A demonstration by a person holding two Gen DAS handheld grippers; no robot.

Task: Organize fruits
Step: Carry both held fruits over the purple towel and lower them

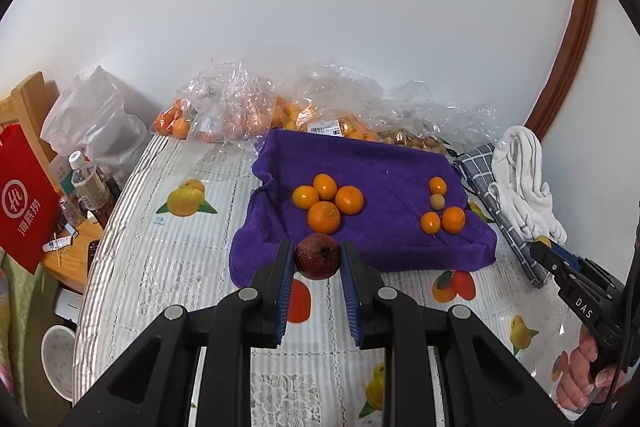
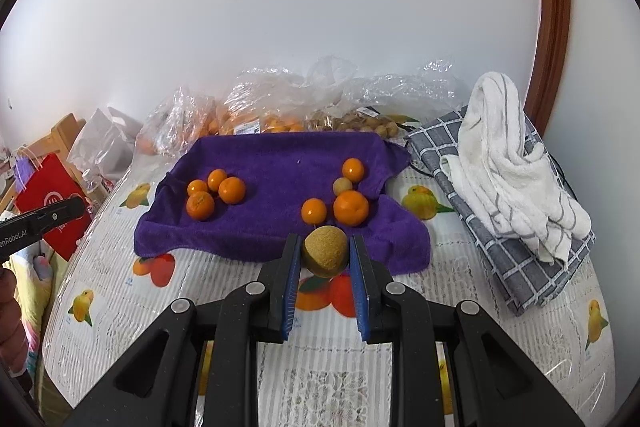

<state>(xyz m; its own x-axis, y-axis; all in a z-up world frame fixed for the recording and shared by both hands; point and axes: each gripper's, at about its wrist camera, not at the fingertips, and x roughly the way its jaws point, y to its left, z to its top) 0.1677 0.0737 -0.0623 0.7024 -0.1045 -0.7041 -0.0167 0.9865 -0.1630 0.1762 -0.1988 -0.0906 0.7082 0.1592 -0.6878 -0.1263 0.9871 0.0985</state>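
Note:
A purple towel (image 1: pixel 384 163) (image 2: pixel 280 163) lies on the table. On its left sits a cluster of several oranges (image 1: pixel 327 201) (image 2: pixel 214 193). On its right are three smaller oranges (image 1: pixel 442 215) (image 2: pixel 350 207) and a small tan fruit (image 1: pixel 437 202) (image 2: pixel 342 185). My left gripper (image 1: pixel 318 257) is shut on a dark red fruit (image 1: pixel 318 255) above the towel's near edge. My right gripper (image 2: pixel 325 255) is shut on a round yellow-brown fruit (image 2: pixel 325 257) above the towel's near right edge. The right gripper also shows in the left wrist view (image 1: pixel 538 247).
Clear plastic bags of oranges (image 1: pixel 224 111) (image 2: pixel 256 107) and small tan fruits (image 2: pixel 360 123) line the wall behind the towel. A white towel (image 2: pixel 508 163) lies on a grey checked cloth (image 2: pixel 520 267) at the right. A red bag (image 1: pixel 24 199) and bottles stand off the table's left edge.

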